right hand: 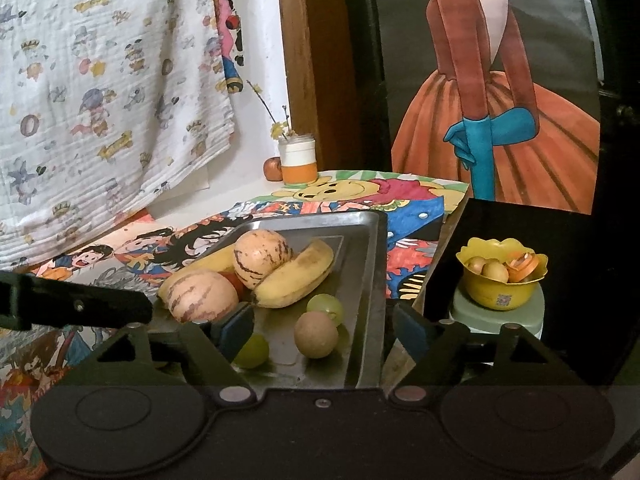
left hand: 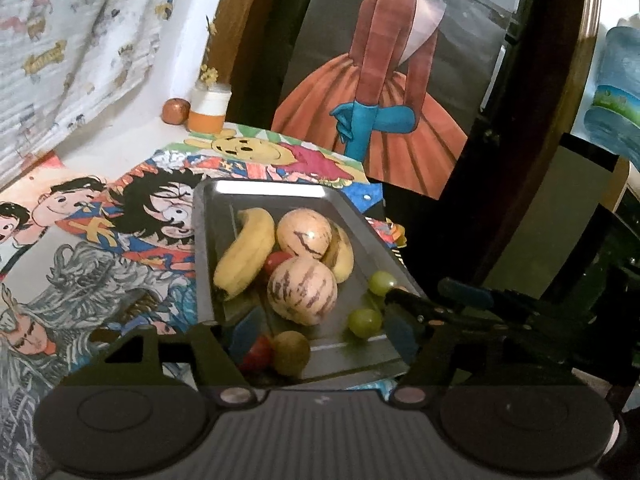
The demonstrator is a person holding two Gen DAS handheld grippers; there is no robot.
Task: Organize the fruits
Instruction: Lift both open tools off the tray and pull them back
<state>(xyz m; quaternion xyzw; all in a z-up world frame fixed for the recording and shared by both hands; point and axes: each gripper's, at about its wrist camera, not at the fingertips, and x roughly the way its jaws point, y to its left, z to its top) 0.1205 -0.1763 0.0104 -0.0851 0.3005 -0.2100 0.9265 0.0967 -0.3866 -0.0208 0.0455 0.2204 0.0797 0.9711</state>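
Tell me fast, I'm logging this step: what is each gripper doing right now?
Left gripper: open, holding nothing, over the metal tray.
Right gripper: open, holding nothing, over the same tray.

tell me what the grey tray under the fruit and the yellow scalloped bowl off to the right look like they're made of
The grey rectangular tray looks like metal, probably steel or aluminium, with a dull brushed finish: its raised rim catches a bright glare and the base faintly mirrors the fruit. The yellow scalloped bowl looks like moulded plastic, smooth and slightly glossy, with a thin wavy rim and a small printed label on its side; glazed ceramic can't be ruled out.
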